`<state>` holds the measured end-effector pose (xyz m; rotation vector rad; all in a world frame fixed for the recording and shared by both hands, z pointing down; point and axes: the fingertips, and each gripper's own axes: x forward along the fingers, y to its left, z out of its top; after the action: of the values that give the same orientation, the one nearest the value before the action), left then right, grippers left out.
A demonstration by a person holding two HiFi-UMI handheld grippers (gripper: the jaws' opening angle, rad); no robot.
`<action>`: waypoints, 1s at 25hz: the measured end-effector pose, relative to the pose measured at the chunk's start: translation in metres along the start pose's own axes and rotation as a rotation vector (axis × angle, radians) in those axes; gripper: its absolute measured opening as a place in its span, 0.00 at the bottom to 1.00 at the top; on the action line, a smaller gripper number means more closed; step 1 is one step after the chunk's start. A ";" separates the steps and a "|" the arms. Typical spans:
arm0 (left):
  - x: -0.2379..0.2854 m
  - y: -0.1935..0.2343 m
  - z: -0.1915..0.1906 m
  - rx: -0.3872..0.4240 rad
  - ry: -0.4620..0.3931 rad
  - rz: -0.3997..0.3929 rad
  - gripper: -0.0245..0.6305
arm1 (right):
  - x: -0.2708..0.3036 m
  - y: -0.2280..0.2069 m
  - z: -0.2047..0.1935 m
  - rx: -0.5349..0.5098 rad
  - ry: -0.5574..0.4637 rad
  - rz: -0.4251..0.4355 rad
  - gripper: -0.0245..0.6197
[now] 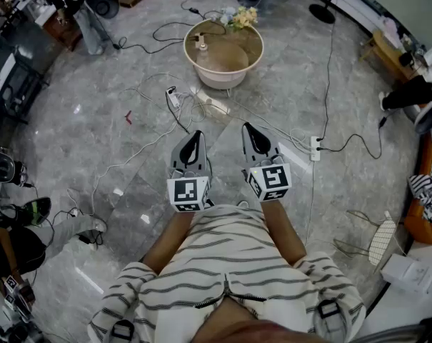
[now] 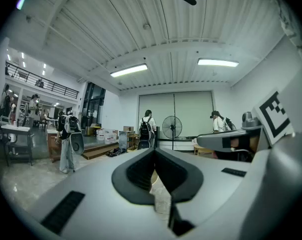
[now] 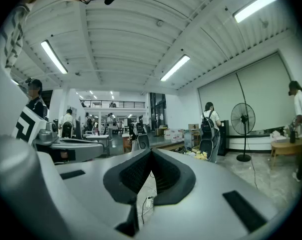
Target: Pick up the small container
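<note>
A small pale bottle-like container (image 1: 201,44) stands inside a round beige tub (image 1: 253,57) on the floor ahead of me. A bunch of yellow and white flowers (image 1: 241,17) lies at the tub's far rim. My left gripper (image 1: 195,135) and right gripper (image 1: 248,127) are held side by side in front of the person's striped shirt. Both point toward the tub and are well short of it. Each gripper is shut with nothing between its pads. The left gripper (image 2: 154,153) and right gripper (image 3: 151,154) views both look out level across the hall, their jaws pressed together.
Cables, a white power strip (image 1: 173,97) and a second socket block (image 1: 315,147) lie on the grey tiled floor between me and the tub. A standing fan (image 3: 243,120) and several people stand farther off. Furniture and gear line the left and right edges.
</note>
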<state>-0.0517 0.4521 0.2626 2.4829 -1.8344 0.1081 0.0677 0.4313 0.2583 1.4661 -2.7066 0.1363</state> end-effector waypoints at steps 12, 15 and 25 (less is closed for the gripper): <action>0.008 0.067 -0.007 -0.018 -0.002 -0.049 0.04 | 0.044 0.024 0.003 0.054 -0.077 -0.101 0.05; 0.017 0.075 -0.011 -0.049 0.006 -0.061 0.04 | 0.050 0.026 0.004 0.015 -0.069 -0.134 0.05; 0.103 0.080 -0.027 -0.029 0.041 -0.101 0.04 | 0.119 -0.019 -0.004 0.014 -0.060 -0.107 0.05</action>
<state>-0.0985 0.3333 0.2990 2.5278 -1.6792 0.1264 0.0189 0.3225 0.2744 1.6402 -2.6703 0.1080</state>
